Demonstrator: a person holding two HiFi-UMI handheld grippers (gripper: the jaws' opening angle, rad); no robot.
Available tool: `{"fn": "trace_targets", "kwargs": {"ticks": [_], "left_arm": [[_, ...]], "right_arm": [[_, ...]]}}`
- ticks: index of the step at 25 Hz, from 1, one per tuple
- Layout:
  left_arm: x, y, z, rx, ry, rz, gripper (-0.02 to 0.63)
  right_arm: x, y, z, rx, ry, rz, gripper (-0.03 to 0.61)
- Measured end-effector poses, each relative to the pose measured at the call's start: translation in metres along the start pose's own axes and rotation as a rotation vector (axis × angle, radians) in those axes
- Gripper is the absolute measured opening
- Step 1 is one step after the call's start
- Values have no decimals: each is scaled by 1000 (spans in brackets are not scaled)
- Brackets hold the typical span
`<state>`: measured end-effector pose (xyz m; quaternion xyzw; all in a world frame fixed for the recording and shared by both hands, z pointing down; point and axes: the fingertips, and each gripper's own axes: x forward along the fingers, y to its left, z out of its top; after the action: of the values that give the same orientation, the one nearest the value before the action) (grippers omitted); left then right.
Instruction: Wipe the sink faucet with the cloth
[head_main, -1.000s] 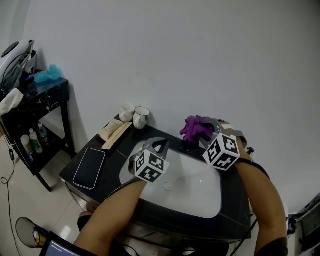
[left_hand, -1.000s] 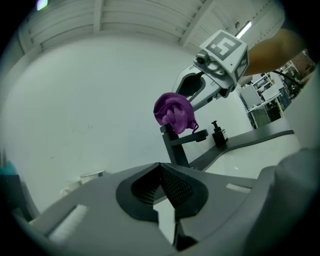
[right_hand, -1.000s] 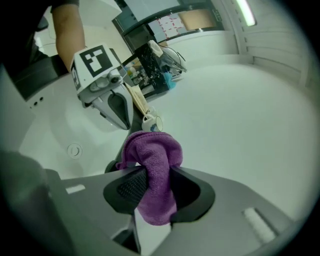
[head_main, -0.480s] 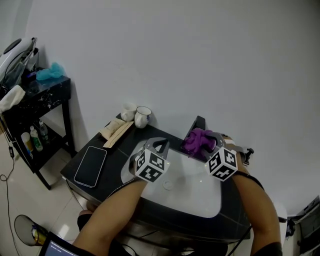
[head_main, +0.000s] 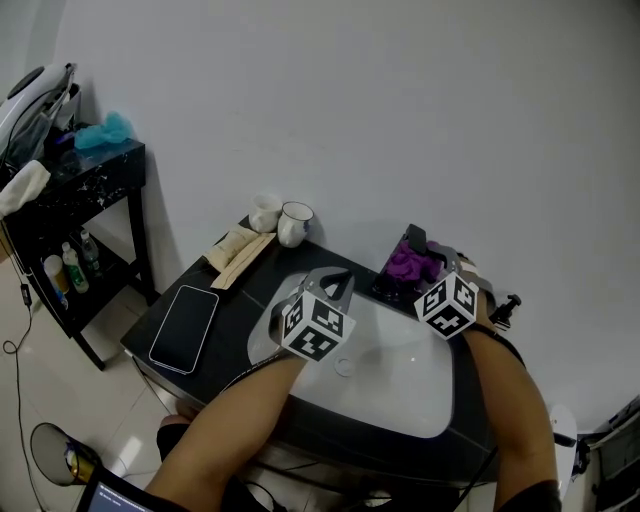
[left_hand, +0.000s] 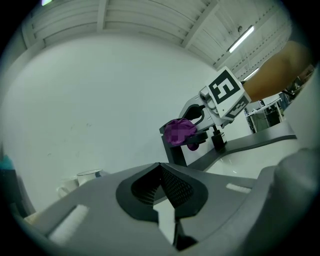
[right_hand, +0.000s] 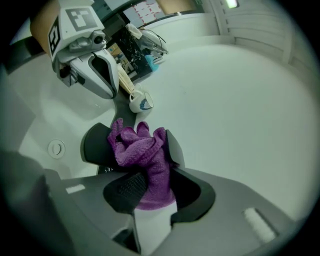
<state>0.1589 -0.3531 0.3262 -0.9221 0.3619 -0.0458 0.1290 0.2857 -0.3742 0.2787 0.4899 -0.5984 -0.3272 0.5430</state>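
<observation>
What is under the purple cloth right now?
The black faucet: the cloth, pinched in the right claw, lies bunched on its top. The faucet's edges show on both sides; the surface directly beneath the cloth is covered.

R tool (right_hand: 150, 192) w/ cloth (right_hand: 140, 147) now lower on faucet (right_hand: 92, 145)

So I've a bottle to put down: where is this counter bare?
Bare: the counter strip between phone and basin. Crowded: the cups and packet behind the phone, and the faucet under the cloth in the right gripper.
</observation>
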Motion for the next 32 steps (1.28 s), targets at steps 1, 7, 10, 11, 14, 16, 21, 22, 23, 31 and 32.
{"fn": "trace_targets", "kwargs": {"ticks": [1, 7, 10, 11, 14, 16, 21, 22, 23, 31, 32], "left_arm": [[1, 0, 0, -5, -2, -2, 17], [5, 5, 1, -55, -12, -2, 17], [5, 7, -2, -64, -3, 1, 17], [5, 7, -3, -65, 0, 2, 17], [5, 8, -6, -65, 7, 6, 17], [4, 8, -6, -58, 9, 9, 17], [4, 8, -10, -47, 27, 12, 17], [4, 8, -10, -47, 28, 12, 17], [4, 8, -10, -47, 28, 13, 17], [1, 11, -14, -48, 43, 24, 17], [1, 11, -14, -48, 45, 25, 17]], "right_arm": [[2, -1, -1, -10, 7, -11, 141], [0, -1, 0, -73, 19, -51, 129], [-5, 6, -1, -114, 25, -47, 126], [-7, 9, -2, -130, 28, -39, 126], [-16, 17, 1, -178, 1, -56, 132], [-23, 15, 7, -169, -32, -79, 130], [-35, 21, 10, -221, -51, -95, 126], [-40, 24, 11, -238, -55, -99, 126], [-44, 26, 12, -249, -60, -101, 127], [-78, 44, 27, -285, -114, -100, 129], [-83, 46, 28, -273, -122, -97, 129]]}}
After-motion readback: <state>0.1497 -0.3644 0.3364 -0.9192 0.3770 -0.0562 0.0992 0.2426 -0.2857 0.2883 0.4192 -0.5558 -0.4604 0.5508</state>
